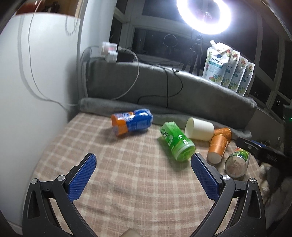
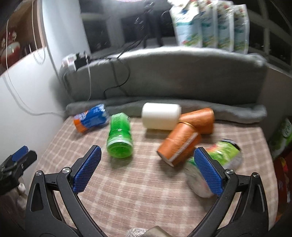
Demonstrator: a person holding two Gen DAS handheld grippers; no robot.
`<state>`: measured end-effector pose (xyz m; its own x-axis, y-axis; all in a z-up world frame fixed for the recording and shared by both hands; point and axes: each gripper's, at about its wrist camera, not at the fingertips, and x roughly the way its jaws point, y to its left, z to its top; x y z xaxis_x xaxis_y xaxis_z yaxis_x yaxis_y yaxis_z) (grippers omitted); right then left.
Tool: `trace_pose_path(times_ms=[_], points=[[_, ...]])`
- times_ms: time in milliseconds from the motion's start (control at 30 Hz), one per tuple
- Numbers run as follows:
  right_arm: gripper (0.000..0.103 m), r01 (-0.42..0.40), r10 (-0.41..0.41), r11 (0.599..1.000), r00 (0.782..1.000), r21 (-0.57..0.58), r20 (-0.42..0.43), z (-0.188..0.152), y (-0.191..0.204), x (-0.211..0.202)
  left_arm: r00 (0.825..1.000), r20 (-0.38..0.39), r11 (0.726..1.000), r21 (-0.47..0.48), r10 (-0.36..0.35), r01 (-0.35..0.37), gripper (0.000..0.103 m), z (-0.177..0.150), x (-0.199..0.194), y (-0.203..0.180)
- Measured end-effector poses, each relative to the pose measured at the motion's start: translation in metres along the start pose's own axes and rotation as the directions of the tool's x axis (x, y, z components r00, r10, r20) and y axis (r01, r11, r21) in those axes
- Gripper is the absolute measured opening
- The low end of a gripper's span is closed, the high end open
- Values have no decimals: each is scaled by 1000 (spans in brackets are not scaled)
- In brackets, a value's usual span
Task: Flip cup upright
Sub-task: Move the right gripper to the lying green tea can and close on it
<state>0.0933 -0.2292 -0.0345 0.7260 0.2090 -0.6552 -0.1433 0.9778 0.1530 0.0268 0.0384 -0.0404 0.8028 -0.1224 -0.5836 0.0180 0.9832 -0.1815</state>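
Observation:
Several cups lie on their sides on a checked cloth [image 1: 127,173]. A blue and orange cup [image 1: 132,121] [image 2: 90,117] lies at the back left. A green cup [image 1: 177,143] [image 2: 119,134] lies in the middle. A cream cup [image 1: 199,128] [image 2: 160,115] lies behind two orange cups [image 1: 219,144] [image 2: 179,144]. A clear cup with a green print [image 1: 237,162] [image 2: 224,153] lies at the right. My left gripper [image 1: 143,173] is open and empty, in front of the green cup. My right gripper [image 2: 147,166] is open and empty, in front of the orange cups.
A grey padded cushion [image 1: 173,85] [image 2: 173,73] runs along the back with cables and a white power strip [image 1: 109,52]. Several refill pouches [image 1: 228,67] [image 2: 209,23] stand on it. A white wall [image 1: 27,91] is at the left. A ring light [image 1: 204,14] glares above.

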Motion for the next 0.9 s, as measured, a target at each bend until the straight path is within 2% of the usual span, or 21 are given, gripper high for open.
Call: trace_pose_path(times_ms=[133, 267, 367, 433, 533, 700, 800, 900], points=[[98, -65, 64, 998, 992, -9, -107, 14, 11, 38, 999, -41, 999, -47, -9, 7, 100, -4, 7, 16], [98, -108, 105, 994, 974, -5, -199, 23, 22, 74, 998, -61, 997, -82, -9, 4, 100, -7, 10, 30], [92, -134, 130, 991, 956, 2, -264, 29, 29, 97, 998, -69, 996, -85, 2, -8, 98, -9, 11, 35], [88, -139, 136, 990, 941, 13, -310, 33, 32, 115, 997, -78, 996, -94, -2, -6, 98, -10, 13, 39], [87, -144, 142, 989, 920, 22, -366, 37, 39, 140, 996, -94, 994, -110, -14, 3, 98, -12, 16, 43], [87, -141, 125, 990, 892, -3, -435, 36, 51, 170, 994, -109, 991, -136, -24, 9, 98, -13, 19, 50], [81, -125, 114, 992, 873, 8, -474, 35, 50, 186, 993, -113, 987, -157, -36, 18, 97, -12, 20, 55], [80, -128, 121, 992, 860, 19, -496, 33, 51, 195, 993, -115, 986, -165, -37, 18, 97, -12, 22, 57]])
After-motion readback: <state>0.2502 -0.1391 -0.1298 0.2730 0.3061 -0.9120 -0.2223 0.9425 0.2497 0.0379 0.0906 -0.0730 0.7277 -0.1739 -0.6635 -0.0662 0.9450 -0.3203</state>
